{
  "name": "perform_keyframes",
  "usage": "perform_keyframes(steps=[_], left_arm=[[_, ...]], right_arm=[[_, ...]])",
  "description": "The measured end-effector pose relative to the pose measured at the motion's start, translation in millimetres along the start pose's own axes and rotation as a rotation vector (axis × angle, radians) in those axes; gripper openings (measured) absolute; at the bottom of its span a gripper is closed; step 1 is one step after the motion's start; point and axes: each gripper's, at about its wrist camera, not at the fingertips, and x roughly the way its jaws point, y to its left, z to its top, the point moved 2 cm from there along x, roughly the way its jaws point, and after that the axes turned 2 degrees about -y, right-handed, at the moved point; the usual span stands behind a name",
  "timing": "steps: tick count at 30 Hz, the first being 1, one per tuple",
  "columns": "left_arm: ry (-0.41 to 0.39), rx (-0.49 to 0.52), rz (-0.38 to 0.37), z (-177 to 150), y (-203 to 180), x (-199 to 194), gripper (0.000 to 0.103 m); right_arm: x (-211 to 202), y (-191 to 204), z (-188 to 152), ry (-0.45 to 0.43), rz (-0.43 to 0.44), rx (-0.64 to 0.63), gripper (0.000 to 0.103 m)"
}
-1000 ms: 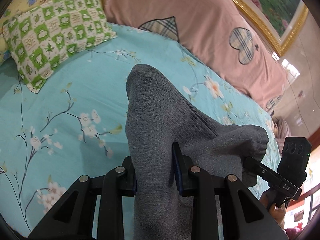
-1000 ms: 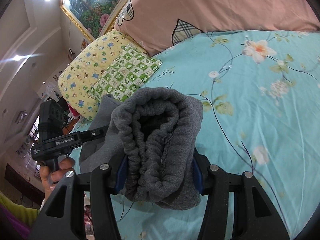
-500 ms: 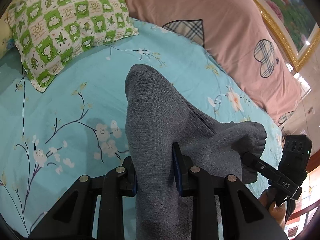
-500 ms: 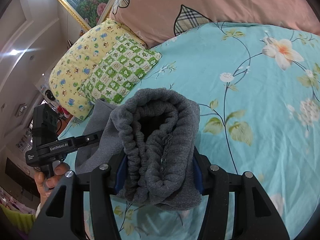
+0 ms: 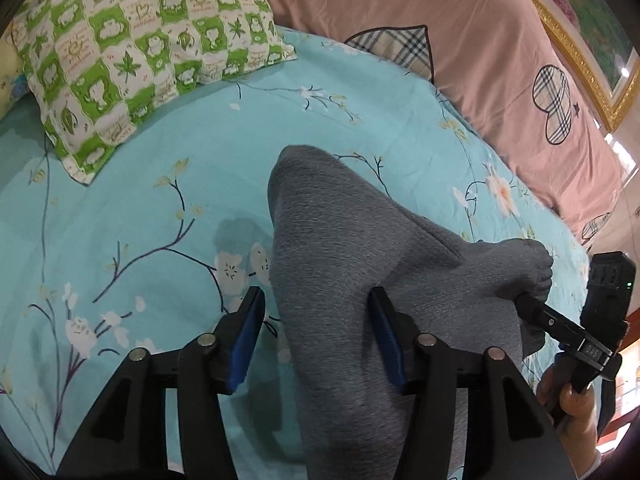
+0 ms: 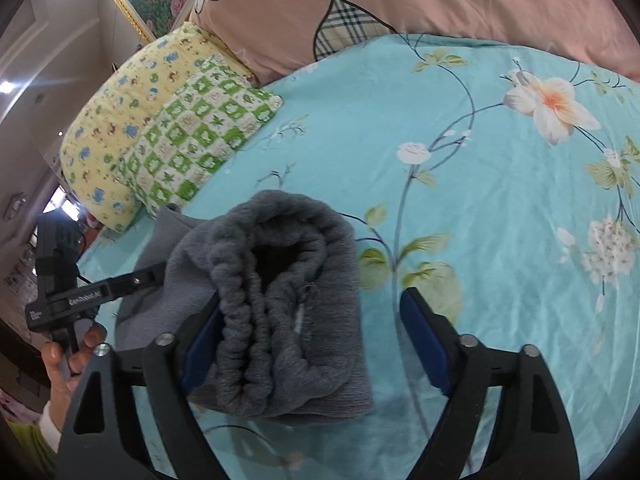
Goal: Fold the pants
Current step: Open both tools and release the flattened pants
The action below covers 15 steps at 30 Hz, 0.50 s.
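- The floral bed sheet [image 5: 168, 168] carries the grey pants [image 5: 340, 248] near its middle, well clear of the green checked pillow [image 5: 140, 48] at the head.
- Your right gripper [image 6: 308, 344] has just been opening; its jaws stand wide and the waistband bundle [image 6: 280, 280] leans only on the left pad.
- Your left gripper [image 5: 316, 332] has likewise just let go; the leg fold lies loose between its pads.
- Pull back crookedly and a pad may drag the fold open.

I can read "GenRobot.AI" in white along the left gripper [image 6: 100, 292] arm; on the right gripper [image 5: 592, 350] only upside-down characters, not legible.
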Motion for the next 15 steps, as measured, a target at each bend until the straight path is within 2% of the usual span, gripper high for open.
perform_keyframes(steps=[4, 7, 11, 15], left_arm=[[-0.016, 0.029, 0.022, 0, -4, -4, 0.058], [-0.030, 0.050, 0.059, -2, -9, -14, 0.059], [-0.050, 0.050, 0.072, -6, -13, -29, 0.067], [-0.079, 0.061, 0.124, -13, -19, -46, 0.075]], right_arm=[[3, -11, -3, 0.000, 0.039, 0.050, 0.088], [-1, -5, -1, -0.006, 0.042, 0.030, 0.090], [-8, 6, 2, -0.016, 0.042, 0.006, 0.090], [-19, 16, 3, -0.031, 0.053, -0.027, 0.091]])
